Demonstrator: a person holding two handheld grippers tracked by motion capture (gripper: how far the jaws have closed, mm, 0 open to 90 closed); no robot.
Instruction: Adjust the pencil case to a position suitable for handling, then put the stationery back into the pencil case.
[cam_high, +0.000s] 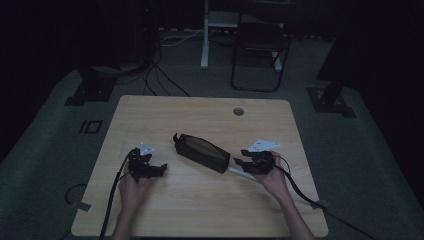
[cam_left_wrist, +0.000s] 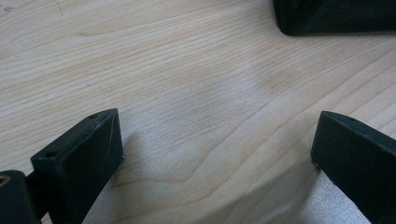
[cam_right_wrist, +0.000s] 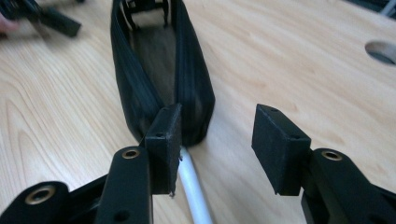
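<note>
Worktop with one open black pouch and a pair of hand-held grippers, both empty.

Black pouch (cam_high: 201, 152): lies slantwise near the middle of the wooden worktop (cam_high: 200, 115), zip gaping, interior dark (contents not discernible). White pen-like rod (cam_right_wrist: 195, 193): on the worktop, touching the pouch's end nearest the right edge. Left gripper (cam_high: 161, 167): toward the left edge, jaws wide apart over bare wood, pouch corner just ahead. Right gripper (cam_right_wrist: 217, 140): toward the right edge, jaws wide, one jaw beside the pouch's end, above the rod. Round cable hole (cam_high: 238, 111): near the far edge.
</note>
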